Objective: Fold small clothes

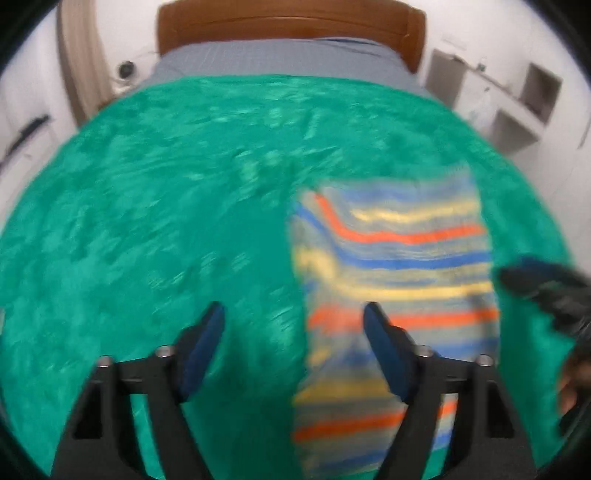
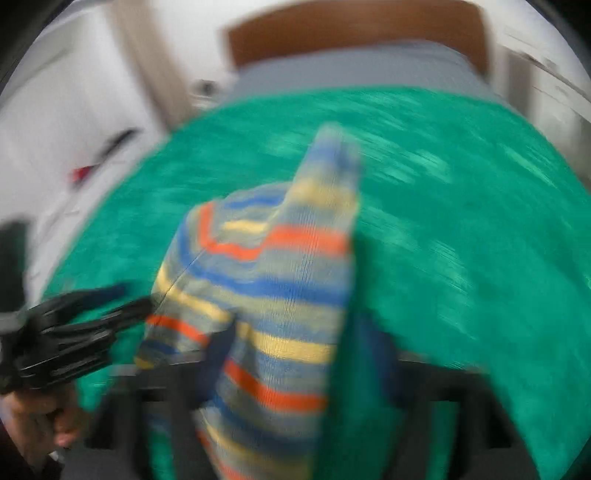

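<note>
A small striped garment [image 1: 399,258] in blue, yellow, orange and grey lies on the green blanket [image 1: 147,221], right of centre in the left wrist view. My left gripper [image 1: 293,325] hovers over its near left edge, open, with nothing pressed between its blue pads [image 1: 203,343]. At that view's right edge, my right gripper [image 1: 535,284] shows as a dark blur beside the garment. The right wrist view is badly smeared. There the garment [image 2: 280,266] runs between the wide-apart fingers of my right gripper [image 2: 295,350], and one corner stands up. I see no pad pressing on it.
The blanket covers a bed with a grey sheet [image 1: 280,59] and a brown wooden headboard [image 1: 288,26] at the far end. White wall shelves [image 1: 517,99] stand at the right. A person's hand [image 2: 37,421] holds the left gripper [image 2: 74,325] at the lower left.
</note>
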Demonstrator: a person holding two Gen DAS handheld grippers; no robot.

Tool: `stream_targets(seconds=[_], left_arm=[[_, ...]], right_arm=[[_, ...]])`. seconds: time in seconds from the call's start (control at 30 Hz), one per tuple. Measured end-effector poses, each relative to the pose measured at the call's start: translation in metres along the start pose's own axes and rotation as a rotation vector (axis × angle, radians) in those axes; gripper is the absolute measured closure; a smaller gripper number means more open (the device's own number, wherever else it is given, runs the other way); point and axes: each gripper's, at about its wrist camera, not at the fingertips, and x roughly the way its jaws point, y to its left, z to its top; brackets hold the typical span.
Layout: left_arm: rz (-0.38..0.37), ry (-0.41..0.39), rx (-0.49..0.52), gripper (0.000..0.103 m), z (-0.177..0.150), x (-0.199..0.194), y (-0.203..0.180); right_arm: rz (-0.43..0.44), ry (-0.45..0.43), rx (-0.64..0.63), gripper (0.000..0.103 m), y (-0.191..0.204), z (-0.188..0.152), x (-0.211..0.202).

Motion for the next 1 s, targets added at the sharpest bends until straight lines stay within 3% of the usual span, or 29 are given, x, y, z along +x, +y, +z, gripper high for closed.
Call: stream_targets(seconds=[0.1, 0.23, 0.4, 0.53, 0.77, 1.0], left_arm=[[0.062, -0.043, 0.025, 0.02, -0.027, -0.022, 0.004], [0.18, -0.157, 0.053, 0.001, -0.055, -0.072, -0.003], [0.174, -0.244, 0.01, 0.0, -0.071, -0.135, -0.008], [0.214, -0.254, -0.04, 0.0, -0.08, -0.169, -0.013], [0.205, -0.218, -0.059, 0.0, -0.104, -0.206, -0.023], [0.13, -0.164, -0.081, 0.0, -0.133, -0.23, -0.03]], right_arm=[[-0.07, 0.012, -0.023, 0.014, -0.023, -0.026, -0.02], [-0.119, -0.008, -0.079, 0.013, -0.029, -0.059, -0.054], [-0.102, -0.084, -0.134, 0.007, 0.004, -0.091, -0.116], [-0.092, -0.134, -0.156, 0.004, 0.023, -0.111, -0.154], [-0.086, -0.138, -0.116, 0.003, 0.041, -0.137, -0.196], [-0.101, -0.141, -0.103, 0.001, 0.059, -0.165, -0.228]])
